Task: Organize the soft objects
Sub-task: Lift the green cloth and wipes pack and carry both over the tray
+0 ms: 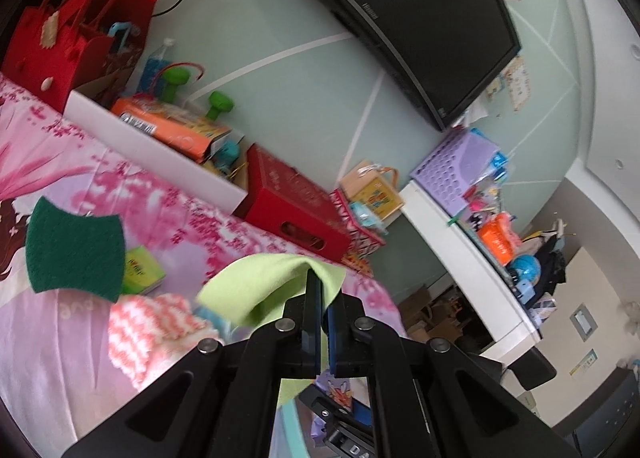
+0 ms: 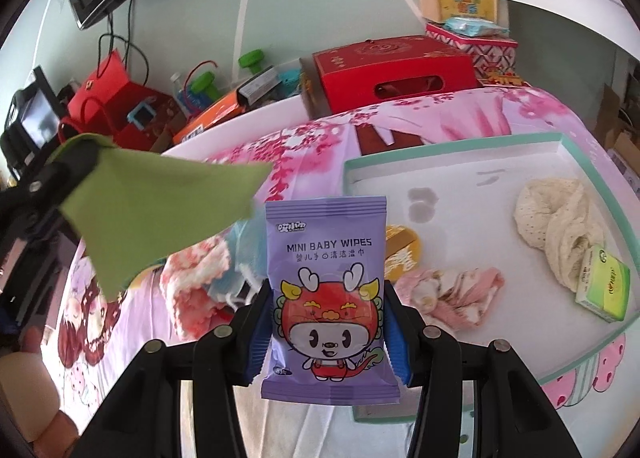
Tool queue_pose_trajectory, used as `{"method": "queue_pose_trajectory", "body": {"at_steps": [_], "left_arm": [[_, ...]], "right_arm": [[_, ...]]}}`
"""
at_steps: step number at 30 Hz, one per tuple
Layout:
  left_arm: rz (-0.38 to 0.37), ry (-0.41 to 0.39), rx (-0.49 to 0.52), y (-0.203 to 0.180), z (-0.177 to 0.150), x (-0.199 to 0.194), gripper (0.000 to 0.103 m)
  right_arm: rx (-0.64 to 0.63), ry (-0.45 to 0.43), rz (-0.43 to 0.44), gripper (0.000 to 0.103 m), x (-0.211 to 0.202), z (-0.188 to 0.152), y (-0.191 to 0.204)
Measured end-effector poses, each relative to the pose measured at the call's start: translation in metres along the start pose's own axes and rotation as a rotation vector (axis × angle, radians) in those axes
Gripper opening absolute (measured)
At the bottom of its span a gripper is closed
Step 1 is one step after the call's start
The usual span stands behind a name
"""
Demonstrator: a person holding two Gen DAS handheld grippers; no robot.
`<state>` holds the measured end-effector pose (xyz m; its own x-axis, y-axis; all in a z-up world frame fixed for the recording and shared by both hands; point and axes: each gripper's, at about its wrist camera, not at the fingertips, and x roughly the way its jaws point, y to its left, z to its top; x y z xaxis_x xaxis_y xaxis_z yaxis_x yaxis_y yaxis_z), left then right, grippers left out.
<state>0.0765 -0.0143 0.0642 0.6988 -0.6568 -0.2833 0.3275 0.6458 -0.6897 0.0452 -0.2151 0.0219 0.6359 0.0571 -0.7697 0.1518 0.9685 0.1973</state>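
above the bedsheet (image 2: 400, 126), left hand-held gripper (image 1: 322, 294) pinches green cloth (image 1: 260, 286)

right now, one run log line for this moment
left hand-held gripper: shut on light green cloth | right hand-held gripper: shut on purple baby wipes pack | both lifted

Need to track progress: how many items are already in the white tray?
4: cream cloth at the far right, green tissue pack beside it, pink cloth near the front, yellow packet partly behind the wipes pack. More may be hidden.
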Motion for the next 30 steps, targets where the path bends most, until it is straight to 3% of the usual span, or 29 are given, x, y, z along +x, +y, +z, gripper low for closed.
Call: {"method": "queue_pose_trajectory", "body": {"at_steps": [9,20,25,30], "left_arm": [[-0.023,0.001,0.069,-0.030,0.001,0.001,0.001],[-0.050,0.065,0.113,-0.064,0.004,0.046,0.001],[-0.138,0.070,0.115,-0.085,0.006,0.059,0.001],[-0.131,0.110,0.141,-0.096,-0.004,0.080,0.001]], "right_arm": [[0.091,-0.044,-0.031,0.052,-0.010,0.013,-0.040],[0.215,-0.066,-0.038,0.052,-0.015,0.019,-0.088],[0.242,-0.075,-0.043,0.052,-0.016,0.020,-0.100],[0.252,-0.075,-0.068,0.052,-0.016,0.021,-0.111]]}}
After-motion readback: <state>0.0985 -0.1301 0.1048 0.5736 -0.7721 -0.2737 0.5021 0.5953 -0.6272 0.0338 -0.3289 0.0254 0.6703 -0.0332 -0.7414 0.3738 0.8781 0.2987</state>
